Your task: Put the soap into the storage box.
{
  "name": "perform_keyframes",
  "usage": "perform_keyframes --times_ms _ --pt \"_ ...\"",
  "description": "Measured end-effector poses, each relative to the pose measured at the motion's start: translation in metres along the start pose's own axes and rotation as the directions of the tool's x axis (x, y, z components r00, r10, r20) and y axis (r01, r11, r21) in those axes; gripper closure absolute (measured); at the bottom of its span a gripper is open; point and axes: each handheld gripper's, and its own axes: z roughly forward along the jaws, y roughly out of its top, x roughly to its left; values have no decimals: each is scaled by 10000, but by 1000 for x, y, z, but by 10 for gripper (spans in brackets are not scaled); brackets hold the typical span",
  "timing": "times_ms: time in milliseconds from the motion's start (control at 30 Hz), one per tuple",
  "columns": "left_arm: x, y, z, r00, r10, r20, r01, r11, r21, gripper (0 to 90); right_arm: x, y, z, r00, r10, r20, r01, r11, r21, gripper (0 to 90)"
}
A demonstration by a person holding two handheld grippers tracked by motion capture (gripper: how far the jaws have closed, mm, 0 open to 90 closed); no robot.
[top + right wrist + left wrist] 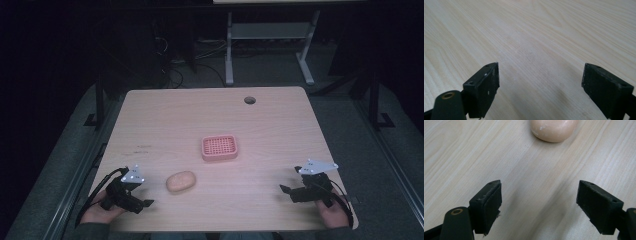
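Nothing done yet, by the look of it. Soap bar (pixel 180 181) lies loose on the table (pixel 280 125), lower centre-left of the high view, well short of the pink slatted soap dish (pixel 219 148) at centre. Left gripper (pixel 146 203) sits lower left, jaws wide apart and empty; in its own view the soap is at the top edge, ahead of the jaws, not between them. Right gripper (pixel 283 189) is lower right, also wide open, holding nothing, over bare wood. Left to do, likely: reach, grasp the soap, set it in the dish.
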Motion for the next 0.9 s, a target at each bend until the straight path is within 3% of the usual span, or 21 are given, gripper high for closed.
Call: perform_keyframes --times_ms 900 --pt "-7 22 10 9988 473 105 -475 9988 156 206 0 1 1 9998 -169 -83 169 9999 -3 142"
